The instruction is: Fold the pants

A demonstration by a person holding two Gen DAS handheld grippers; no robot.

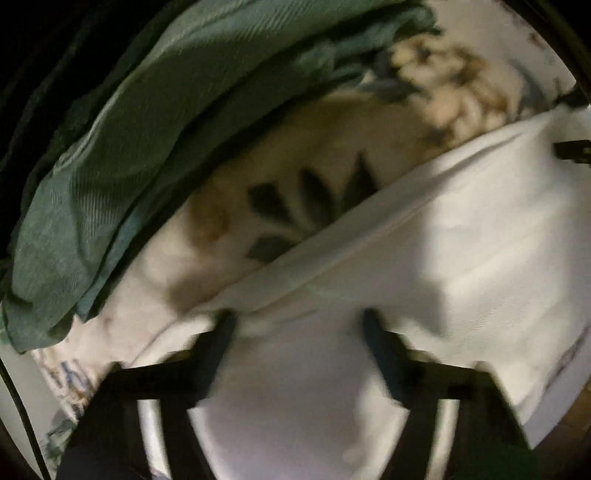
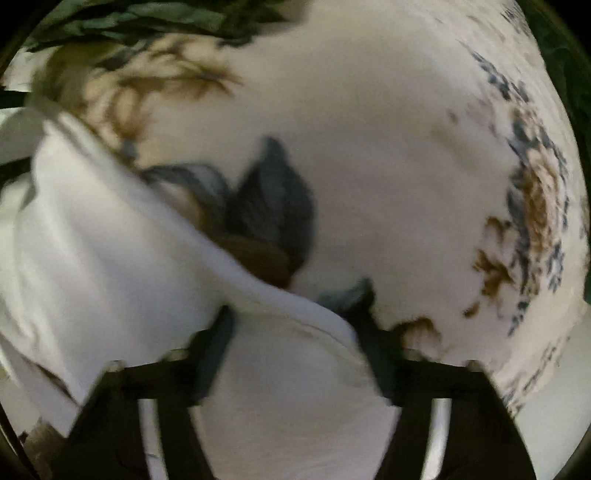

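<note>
Bedding, left wrist view: green blanket (image 1: 110, 155) bunched at far left, lying on the floral sheet (image 1: 280, 177). Sheet printed with dark leaves and brown blooms. White pants (image 1: 461, 240) spread across the right and lower part, their folded edge running diagonally from lower left to upper right over the sheet. Left gripper (image 1: 299, 317): jaws spread wide, poised over the pants near that edge, nothing between them. Frame blurred.

Right wrist view: pants (image 2: 92, 240) at left and centre, edge curving down to the fingers. Right gripper (image 2: 295, 314): jaws parted, straddling the pants' edge, not clamped. Sheet (image 2: 406, 166) fills the right; blanket (image 2: 129, 18) at the top left.
</note>
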